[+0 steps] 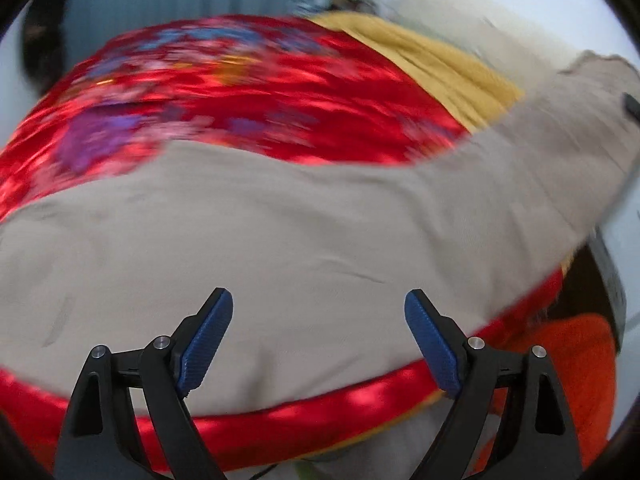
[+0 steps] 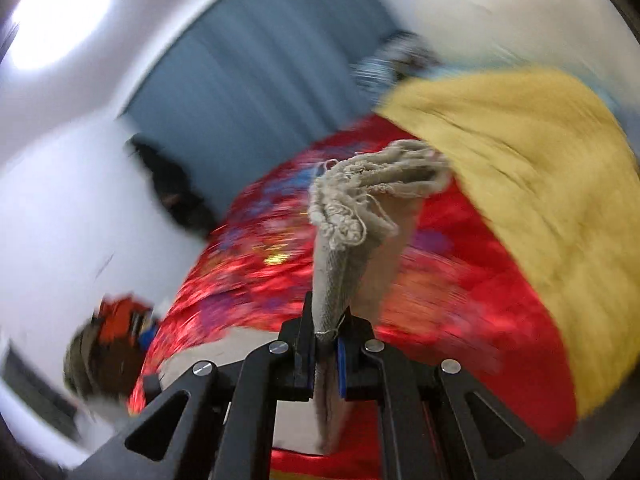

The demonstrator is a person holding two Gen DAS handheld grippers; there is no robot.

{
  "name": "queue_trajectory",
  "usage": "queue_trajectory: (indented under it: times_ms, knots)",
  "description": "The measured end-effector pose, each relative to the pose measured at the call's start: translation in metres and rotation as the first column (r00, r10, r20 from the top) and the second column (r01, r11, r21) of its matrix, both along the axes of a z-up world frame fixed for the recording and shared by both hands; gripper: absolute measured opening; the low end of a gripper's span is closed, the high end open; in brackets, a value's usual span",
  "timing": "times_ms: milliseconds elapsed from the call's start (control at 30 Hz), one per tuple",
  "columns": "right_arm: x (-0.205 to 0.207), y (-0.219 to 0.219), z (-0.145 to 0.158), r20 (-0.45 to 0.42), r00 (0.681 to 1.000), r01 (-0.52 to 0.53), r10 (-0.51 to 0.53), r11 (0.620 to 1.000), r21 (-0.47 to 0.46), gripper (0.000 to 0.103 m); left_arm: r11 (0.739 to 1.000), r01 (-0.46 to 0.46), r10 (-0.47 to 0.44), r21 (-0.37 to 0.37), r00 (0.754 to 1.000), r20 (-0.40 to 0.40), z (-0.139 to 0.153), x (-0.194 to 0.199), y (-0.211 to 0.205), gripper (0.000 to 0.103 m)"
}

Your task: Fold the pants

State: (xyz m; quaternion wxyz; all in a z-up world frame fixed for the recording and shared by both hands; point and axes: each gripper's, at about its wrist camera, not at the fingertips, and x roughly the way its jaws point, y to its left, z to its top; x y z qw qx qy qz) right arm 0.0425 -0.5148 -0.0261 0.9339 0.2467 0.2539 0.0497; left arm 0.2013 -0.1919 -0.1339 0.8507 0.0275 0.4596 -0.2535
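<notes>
The beige pants (image 1: pixel 280 240) lie across a red floral bedcover (image 1: pixel 240 100), one leg stretching to the upper right. My left gripper (image 1: pixel 318 308) is open with blue pads, hovering just above the pants near the front edge, holding nothing. My right gripper (image 2: pixel 325 344) is shut on the pants' frayed leg end (image 2: pixel 352 208), which stands up out of the jaws above the bedcover. Both views are motion-blurred.
A yellow blanket (image 2: pixel 540 200) covers the far right part of the bed (image 1: pixel 432 60). An orange item (image 1: pixel 568 360) and a dark container sit beside the bed at the right. A blue curtain (image 2: pixel 256 80) and white walls stand behind.
</notes>
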Motion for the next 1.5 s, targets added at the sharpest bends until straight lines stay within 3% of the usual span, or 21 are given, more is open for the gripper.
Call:
queue_trajectory:
  times_ms: [200, 300, 367, 400, 433, 467, 533, 600, 667, 800, 867, 900, 967, 1000, 1033, 1167, 1267, 1333, 1400, 1433, 1500]
  knots:
    - [0.045, 0.154, 0.012, 0.012, 0.968, -0.246, 0.25, 0.96, -0.134, 0.008, 0.961, -0.267, 0.268, -0.073, 0.964, -0.008, 0.004, 0.009, 0.116, 0.089]
    - [0.063, 0.223, -0.026, -0.025, 0.946, -0.322, 0.322, 0.935, -0.149, 0.009, 0.923, -0.372, 0.371, -0.097, 0.928, -0.032, -0.003, 0.012, 0.162, 0.089]
    - [0.075, 0.271, -0.074, -0.073, 0.935, -0.354, 0.347, 0.922, -0.158, 0.013, 0.904, -0.418, 0.417, -0.092, 0.908, -0.028, -0.008, 0.013, 0.181, 0.089]
    - [0.083, 0.292, -0.102, -0.12, 0.925, -0.376, 0.36, 0.912, -0.165, 0.03, 0.896, -0.437, 0.435, -0.083, 0.9, -0.032, -0.013, 0.013, 0.188, 0.089]
    - [0.09, 0.31, -0.129, -0.178, 0.909, -0.404, 0.377, 0.901, -0.16, 0.065, 0.89, -0.449, 0.448, -0.078, 0.894, -0.035, -0.016, 0.013, 0.193, 0.089]
    - [0.094, 0.324, -0.159, -0.234, 0.886, -0.438, 0.401, 0.888, -0.137, 0.078, 0.883, -0.463, 0.461, -0.072, 0.886, -0.04, -0.02, 0.012, 0.2, 0.089]
    - [0.098, 0.336, -0.2, -0.32, 0.844, -0.475, 0.43, 0.877, -0.073, 0.074, 0.876, -0.479, 0.477, -0.057, 0.878, -0.045, -0.025, 0.008, 0.21, 0.089]
    - [0.089, 0.327, -0.209, -0.321, 0.833, -0.481, 0.45, 0.877, -0.018, 0.072, 0.874, -0.482, 0.481, -0.056, 0.876, -0.038, -0.025, 0.005, 0.212, 0.089]
    - [0.077, 0.298, -0.19, -0.249, 0.863, -0.461, 0.439, 0.887, -0.031, 0.072, 0.881, -0.469, 0.468, -0.064, 0.883, -0.023, -0.021, 0.003, 0.205, 0.089]
    - [0.082, 0.233, -0.159, -0.171, 0.905, -0.399, 0.389, 0.917, -0.023, 0.072, 0.933, -0.351, 0.353, -0.072, 0.936, 0.006, -0.014, 0.014, 0.159, 0.089]
    - [0.089, 0.201, -0.171, -0.22, 0.889, -0.397, 0.402, 0.915, 0.067, 0.072, 0.955, -0.287, 0.288, -0.078, 0.957, 0.007, -0.014, 0.027, 0.132, 0.089]
    - [0.098, 0.178, -0.2, -0.33, 0.864, -0.359, 0.38, 0.925, 0.125, 0.07, 0.966, -0.247, 0.249, -0.079, 0.969, 0.011, -0.016, 0.032, 0.116, 0.089]
    - [0.095, 0.142, -0.252, -0.514, 0.802, -0.244, 0.305, 0.952, 0.185, 0.049, 0.982, -0.183, 0.184, -0.043, 0.983, 0.017, -0.024, 0.043, 0.089, 0.089]
    - [0.088, 0.13, -0.263, -0.521, 0.801, -0.208, 0.296, 0.953, 0.221, 0.018, 0.986, -0.166, 0.166, -0.019, 0.986, 0.015, -0.031, 0.047, 0.079, 0.087]
    - [0.083, 0.122, -0.261, -0.505, 0.814, -0.188, 0.287, 0.953, 0.238, 0.01, 0.988, -0.152, 0.152, 0.002, 0.988, 0.005, -0.037, 0.051, 0.071, 0.085]
    - [0.085, 0.11, -0.203, -0.365, 0.892, -0.221, 0.267, 0.961, 0.163, 0.013, 0.993, -0.119, 0.119, 0.007, 0.993, -0.012, -0.05, 0.054, 0.054, 0.084]
    - [0.114, 0.11, -0.178, -0.313, 0.907, -0.256, 0.28, 0.96, 0.116, 0.016, 0.992, -0.115, 0.117, 0.058, 0.993, -0.027, -0.064, 0.054, 0.05, 0.085]
    - [0.142, 0.102, -0.192, -0.341, 0.895, -0.257, 0.286, 0.958, 0.129, 0.017, 0.989, -0.119, 0.123, 0.087, 0.991, -0.044, -0.073, 0.053, 0.049, 0.085]
    - [0.166, 0.092, -0.237, -0.465, 0.852, -0.205, 0.241, 0.97, 0.126, 0.016, 0.988, -0.114, 0.118, 0.104, 0.992, -0.039, -0.079, 0.049, 0.049, 0.085]
    - [0.172, 0.087, -0.258, -0.509, 0.829, -0.184, 0.232, 0.972, 0.143, 0.003, 0.988, -0.11, 0.114, 0.112, 0.993, -0.032, -0.08, 0.048, 0.048, 0.085]
    - [0.169, 0.076, -0.26, -0.483, 0.847, -0.152, 0.222, 0.972, 0.18, 0.0, 0.985, -0.101, 0.104, 0.141, 0.994, -0.019, -0.081, 0.045, 0.046, 0.085]
